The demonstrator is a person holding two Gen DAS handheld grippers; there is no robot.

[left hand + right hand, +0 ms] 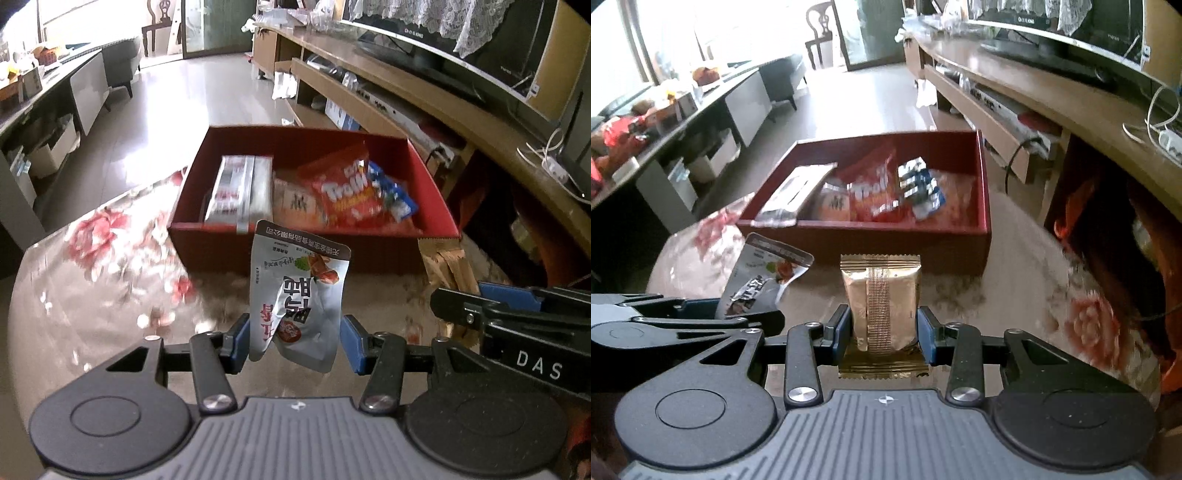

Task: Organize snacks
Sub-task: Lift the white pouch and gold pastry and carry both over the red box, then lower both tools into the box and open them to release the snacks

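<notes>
My left gripper point(294, 345) is shut on a silver snack pouch point(299, 295) with red print, held above the table in front of a red box point(314, 236). My right gripper point(882, 332) is shut on a gold-wrapped snack point(881, 302), held upright before the same red box point(864, 236). The box holds a silver packet point(240, 190), an orange Trolli bag point(343, 190) and a blue-and-white pack point(393, 194). The right gripper point(509, 314) with the gold snack point(448, 264) shows at the right of the left wrist view. The left gripper point(683, 317) with the pouch point(764, 277) shows at the left of the right wrist view.
The table carries a floral cloth point(99, 236). A wooden TV stand point(369, 85) with a TV point(461, 40) runs along the right. A grey cabinet point(88, 88) with clutter stands at the left. Shiny floor point(177, 110) lies beyond the table.
</notes>
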